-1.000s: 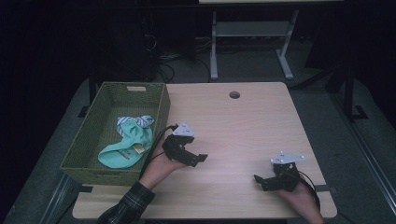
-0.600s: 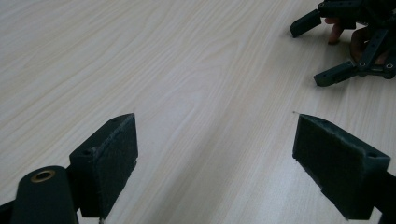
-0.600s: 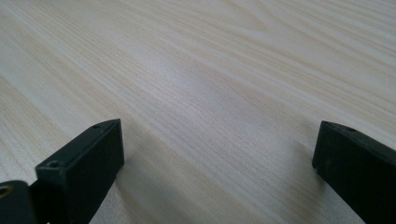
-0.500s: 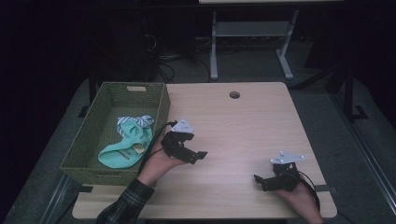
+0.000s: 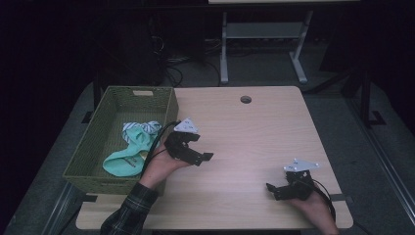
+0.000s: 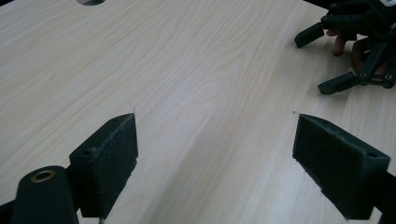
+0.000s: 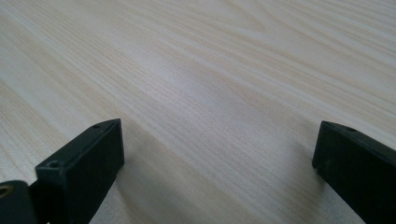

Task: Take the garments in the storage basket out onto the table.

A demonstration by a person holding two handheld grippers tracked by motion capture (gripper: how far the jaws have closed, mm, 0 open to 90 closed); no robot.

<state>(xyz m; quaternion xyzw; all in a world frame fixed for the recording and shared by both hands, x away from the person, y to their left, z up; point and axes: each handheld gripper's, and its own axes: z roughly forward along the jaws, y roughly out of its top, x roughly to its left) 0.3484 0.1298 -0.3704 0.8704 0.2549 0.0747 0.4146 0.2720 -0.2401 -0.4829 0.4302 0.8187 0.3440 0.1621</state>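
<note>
My left gripper [image 5: 199, 148] hovers over the pale wooden table [image 5: 244, 132], just right of a green woven basket [image 5: 93, 139]. In the left gripper view its jaws [image 6: 215, 158] stand wide apart with only bare wood between them. My right gripper [image 5: 272, 192] rests near the table's front right, pointing left. It is open and holds nothing in the right gripper view [image 7: 217, 163], and the left gripper view shows it too [image 6: 317, 63]. In the basket lie a mint green sock [image 5: 125, 159] and a white cloth with blue stripes [image 5: 139, 128].
A round cable hole [image 5: 245, 99] sits near the table's far edge. Beyond the table stand a white metal frame [image 5: 264, 44] and loose cables on the dark floor. The basket takes up the table's left edge.
My left gripper has shifted a little away from the person, still open. The right gripper has stayed where it was.
</note>
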